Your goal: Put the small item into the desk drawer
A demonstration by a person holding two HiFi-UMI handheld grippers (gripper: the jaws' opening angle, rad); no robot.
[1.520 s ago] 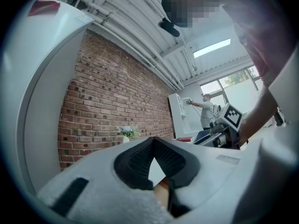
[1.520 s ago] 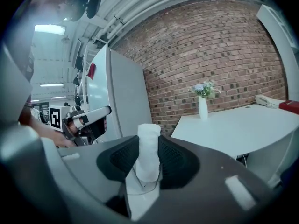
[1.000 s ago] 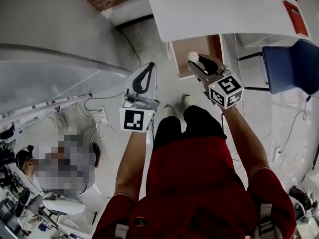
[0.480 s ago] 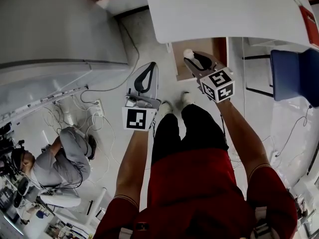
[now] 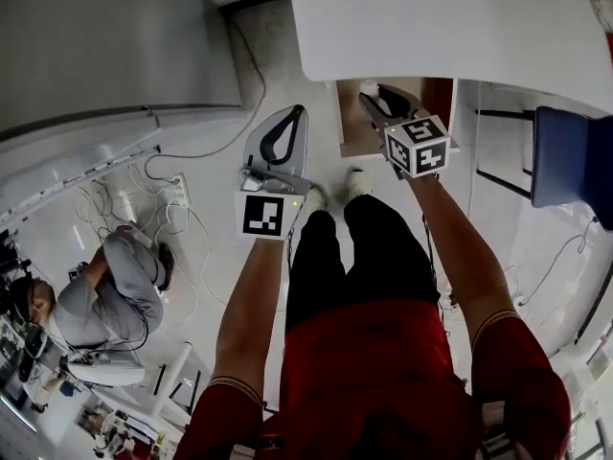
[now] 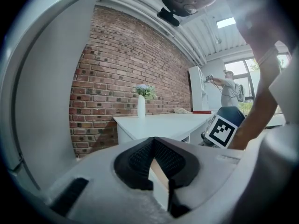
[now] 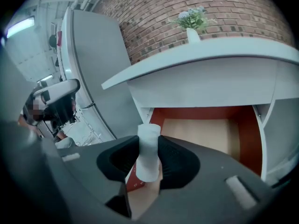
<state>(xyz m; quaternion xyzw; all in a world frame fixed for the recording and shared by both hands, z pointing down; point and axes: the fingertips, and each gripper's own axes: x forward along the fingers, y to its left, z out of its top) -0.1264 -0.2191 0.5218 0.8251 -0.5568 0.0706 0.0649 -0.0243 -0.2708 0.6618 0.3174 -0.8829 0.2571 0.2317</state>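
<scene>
Clamped upright in right claw point(image 7: 148, 164): small item point(image 7: 149, 143). Open drawer point(image 7: 205, 130) seen straight ahead, just below claw tips. Empty left claw point(image 6: 153, 146) pinched shut, farther off.

Brick wall point(image 6: 121, 69) with white flower vase point(image 6: 141, 105) in front, blue chair point(image 5: 572, 166) right, grey cabinet point(image 5: 105, 46) left, cables point(image 5: 124, 199) on floor point(image 5: 220, 228) beside it, person point(image 5: 120, 290) crouched near the cables.
</scene>
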